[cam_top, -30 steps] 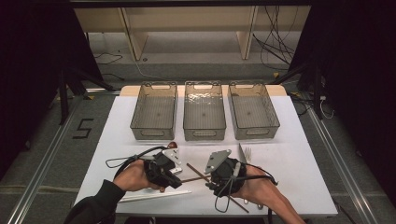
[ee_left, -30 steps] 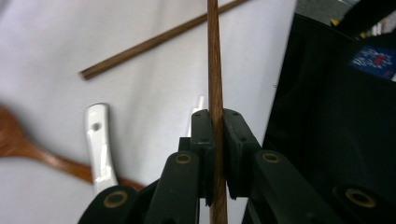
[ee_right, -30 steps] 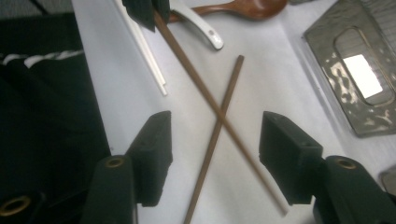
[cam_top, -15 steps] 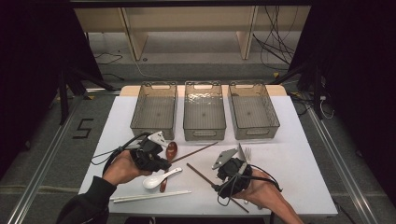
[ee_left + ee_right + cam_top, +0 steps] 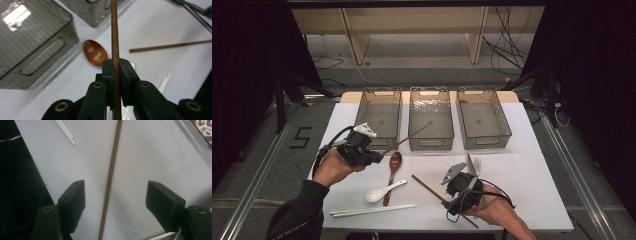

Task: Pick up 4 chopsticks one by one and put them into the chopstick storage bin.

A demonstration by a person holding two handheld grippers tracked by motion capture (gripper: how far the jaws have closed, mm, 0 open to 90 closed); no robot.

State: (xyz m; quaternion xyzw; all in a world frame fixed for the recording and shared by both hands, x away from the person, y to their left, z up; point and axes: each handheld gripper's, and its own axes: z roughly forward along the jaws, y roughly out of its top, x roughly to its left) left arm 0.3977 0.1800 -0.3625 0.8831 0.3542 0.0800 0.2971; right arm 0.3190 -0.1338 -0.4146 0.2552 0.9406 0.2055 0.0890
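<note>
The left gripper (image 5: 115, 75) has its jaws clamped on a brown chopstick (image 5: 114, 32), which runs straight up between them, its far end over the middle bin (image 5: 430, 117). The right gripper (image 5: 115, 202) has just been opening; its jaws stand wide, straddling the second chopstick (image 5: 111, 175) lying untouched on the worktop (image 5: 532, 175).
</note>
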